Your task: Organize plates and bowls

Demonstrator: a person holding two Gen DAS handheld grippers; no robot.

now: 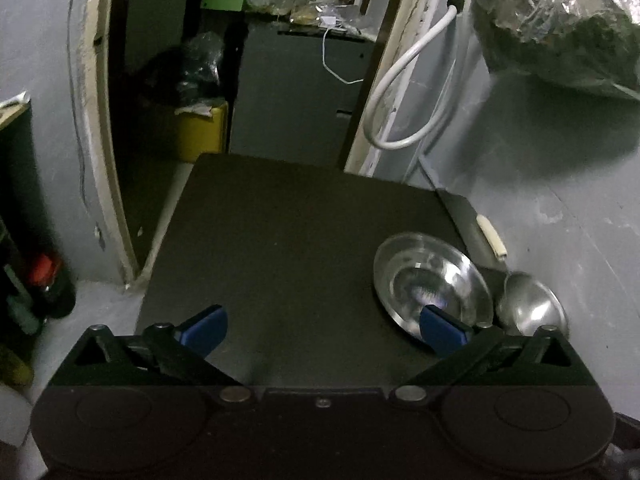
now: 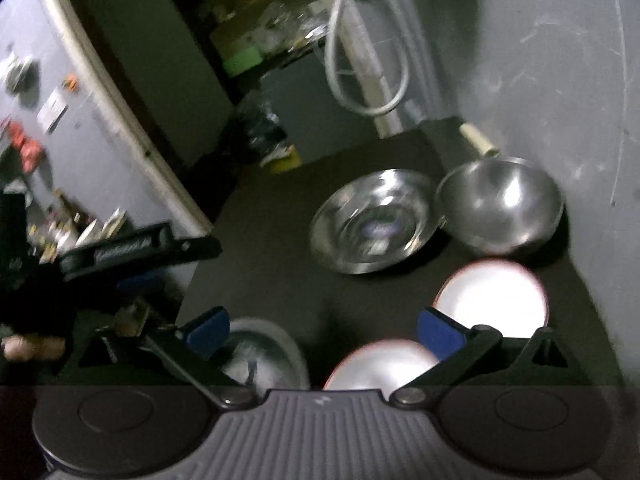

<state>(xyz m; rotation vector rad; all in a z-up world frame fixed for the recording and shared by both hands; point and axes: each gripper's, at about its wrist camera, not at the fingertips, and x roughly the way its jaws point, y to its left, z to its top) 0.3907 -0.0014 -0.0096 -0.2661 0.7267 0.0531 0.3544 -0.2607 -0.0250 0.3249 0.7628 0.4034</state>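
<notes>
My left gripper (image 1: 323, 330) is open over a dark tabletop (image 1: 280, 240), with nothing between its blue pads. A shallow steel plate (image 1: 432, 284) lies by its right finger, and a steel bowl (image 1: 532, 308) sits beside the plate against the wall. My right gripper (image 2: 324, 332) is also open and holds nothing. Beyond it stand the shallow steel plate (image 2: 372, 220) and a deep steel bowl (image 2: 500, 204). A white red-rimmed plate (image 2: 492, 296) lies past its right finger. A second white plate (image 2: 380, 364) and a small steel bowl (image 2: 260, 356) lie under the jaws.
A grey wall (image 1: 560, 200) borders the table on the right, with a cream handle (image 1: 492, 240) lying along it. A white hose (image 1: 400, 92) and a foil-wrapped bundle (image 1: 560, 20) hang above. Beyond the table's far edge is a doorway with a yellow bin (image 1: 200, 132).
</notes>
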